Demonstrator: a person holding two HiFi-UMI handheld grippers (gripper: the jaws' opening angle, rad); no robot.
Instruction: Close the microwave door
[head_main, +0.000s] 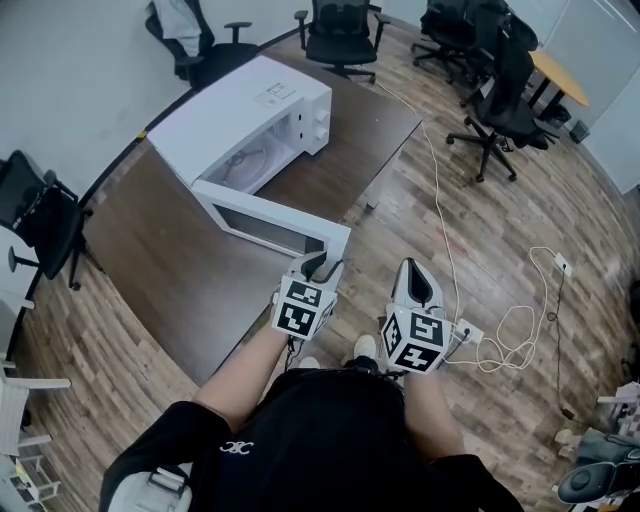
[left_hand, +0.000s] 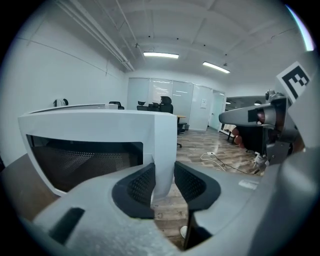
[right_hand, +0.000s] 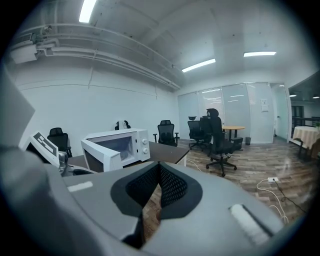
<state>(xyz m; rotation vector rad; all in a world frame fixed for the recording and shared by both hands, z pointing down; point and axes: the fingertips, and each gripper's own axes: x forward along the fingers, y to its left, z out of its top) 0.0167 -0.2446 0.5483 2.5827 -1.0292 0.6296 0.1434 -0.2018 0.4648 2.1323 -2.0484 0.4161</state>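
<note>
The white microwave (head_main: 255, 115) stands on the brown table (head_main: 190, 280) with its door (head_main: 270, 218) swung wide open toward me. My left gripper (head_main: 322, 262) is at the door's free end. In the left gripper view the door's edge (left_hand: 164, 145) stands upright between the two pads, and both pads touch it, so my left gripper (left_hand: 164, 182) is shut on the door. My right gripper (head_main: 415, 268) hangs beside it over the floor, off the table, with nothing in it. In the right gripper view its pads meet at the tips (right_hand: 159, 182), and the microwave (right_hand: 117, 145) shows to the left.
Black office chairs (head_main: 340, 35) stand behind the table, with another chair (head_main: 500, 105) at the right. A white cable (head_main: 440, 200) runs across the wooden floor to a power strip (head_main: 470, 335) near my right gripper. One more chair (head_main: 40, 215) stands at the table's left end.
</note>
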